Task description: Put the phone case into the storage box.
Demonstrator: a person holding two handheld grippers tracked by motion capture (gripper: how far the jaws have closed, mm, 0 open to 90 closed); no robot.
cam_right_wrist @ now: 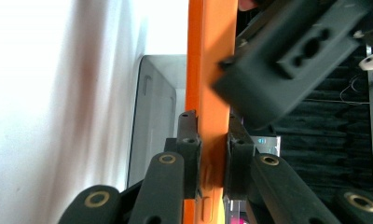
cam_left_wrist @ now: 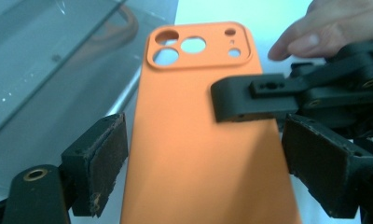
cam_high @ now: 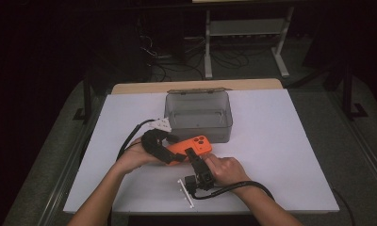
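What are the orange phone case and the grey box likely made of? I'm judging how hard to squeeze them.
The orange phone case looks like soft silicone or rubbery plastic: matt, even colour, rounded camera cutouts, no glare. The grey box seems hard, translucent smoky plastic: its inside shows through the walls, and its surface reflects light. Neither can be confirmed by sight alone.

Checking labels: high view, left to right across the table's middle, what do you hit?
Left gripper → orange phone case → right gripper pinching the case's edge → person's right hand. Clear plastic box sits farther back.
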